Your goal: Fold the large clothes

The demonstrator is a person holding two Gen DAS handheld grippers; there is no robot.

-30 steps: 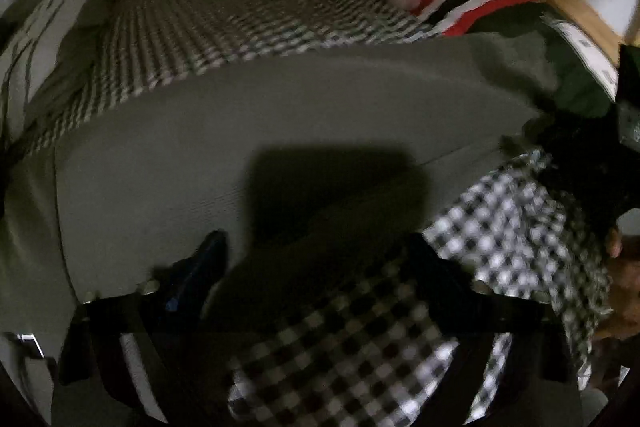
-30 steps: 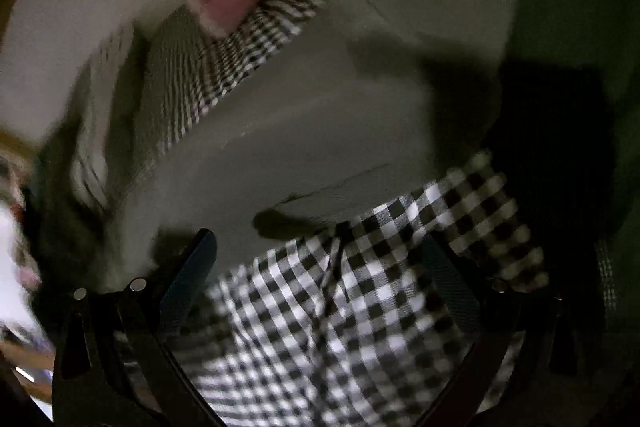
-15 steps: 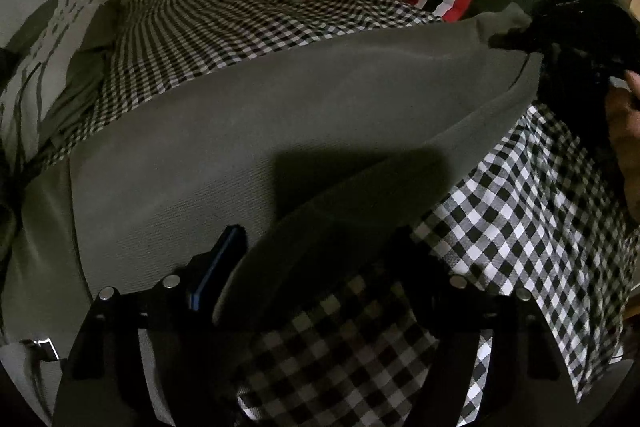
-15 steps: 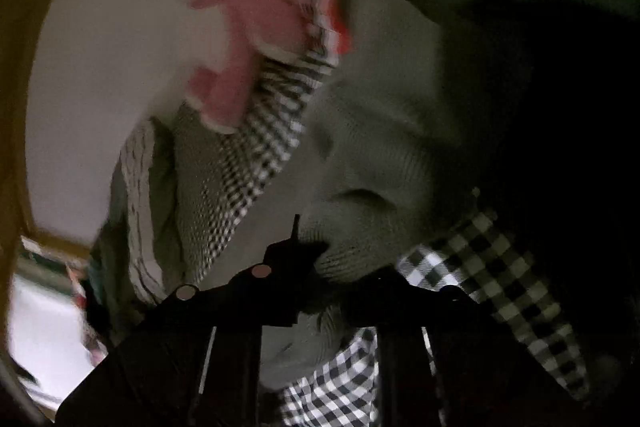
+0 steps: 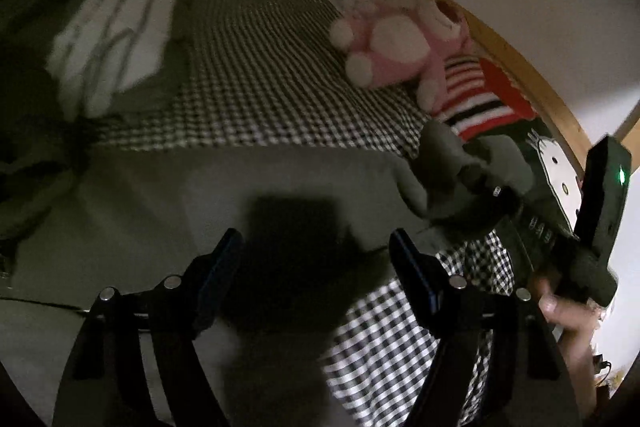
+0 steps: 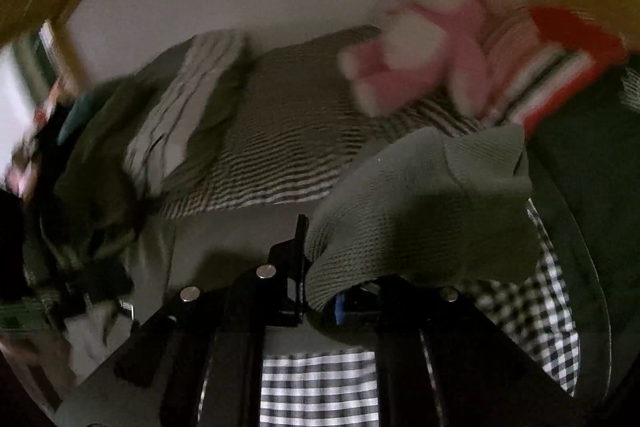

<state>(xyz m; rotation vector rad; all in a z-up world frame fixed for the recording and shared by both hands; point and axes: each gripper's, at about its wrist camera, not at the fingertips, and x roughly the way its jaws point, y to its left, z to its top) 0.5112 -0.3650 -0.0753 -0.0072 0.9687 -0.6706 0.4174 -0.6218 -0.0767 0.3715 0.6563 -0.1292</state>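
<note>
A large grey knit garment [image 5: 160, 211] lies spread over the checked bed. My left gripper [image 5: 316, 251] is open just above it, with nothing between its fingers. My right gripper [image 6: 316, 291] is shut on a corner of the grey garment [image 6: 420, 211] and holds it lifted, so the cloth drapes over its fingers. The right gripper also shows at the right of the left wrist view [image 5: 496, 193], pinching that raised corner [image 5: 444, 167].
A pink plush toy [image 5: 396, 39] and a red striped cushion [image 5: 480, 99] lie at the head of the bed. A striped pillow [image 5: 116, 27] lies at the left. A wooden bed frame [image 5: 516, 59] runs behind. Checked sheet [image 5: 400, 327] shows beneath.
My right gripper shut on the garment's corner and lifted it up and toward the head of the bed. My left gripper opened and now sits empty over the garment.
</note>
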